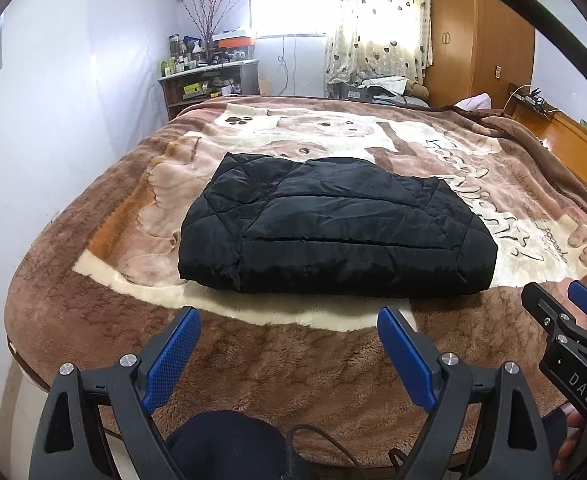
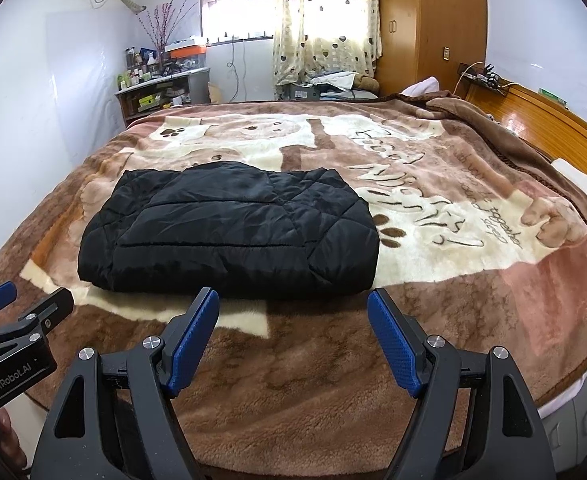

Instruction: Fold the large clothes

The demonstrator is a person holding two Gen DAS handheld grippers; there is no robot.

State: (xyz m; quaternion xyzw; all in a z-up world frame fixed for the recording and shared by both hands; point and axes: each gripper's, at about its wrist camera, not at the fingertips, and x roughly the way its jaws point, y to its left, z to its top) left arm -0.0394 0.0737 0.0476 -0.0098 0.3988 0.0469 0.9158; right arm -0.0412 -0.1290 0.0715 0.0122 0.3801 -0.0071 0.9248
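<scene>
A black quilted jacket (image 1: 333,224) lies folded into a thick rectangular bundle on the bed (image 1: 73,320), resting on the fleece blanket (image 1: 493,184) with its paw prints and cursive lettering, nearer the bed's near edge than its far edge and somewhat toward the left side. The left gripper (image 1: 289,356) hangs above the brown border of the blanket at the near edge, its blue-padded fingers (image 1: 171,360) spread wide with nothing between them, clear of the jacket. The right gripper (image 2: 293,342) hovers just beside it, to the right, fingers (image 2: 393,344) likewise wide apart and empty; from its own camera the tips sit just short of the jacket's near folded edge, apart from it. Each gripper shows at the margin of the other's view. Beyond the bed's far edge stand a cluttered shelf (image 2: 157,92), a heart-patterned curtain (image 2: 325,20) over the bright window, and a wooden wardrobe (image 2: 433,20).
</scene>
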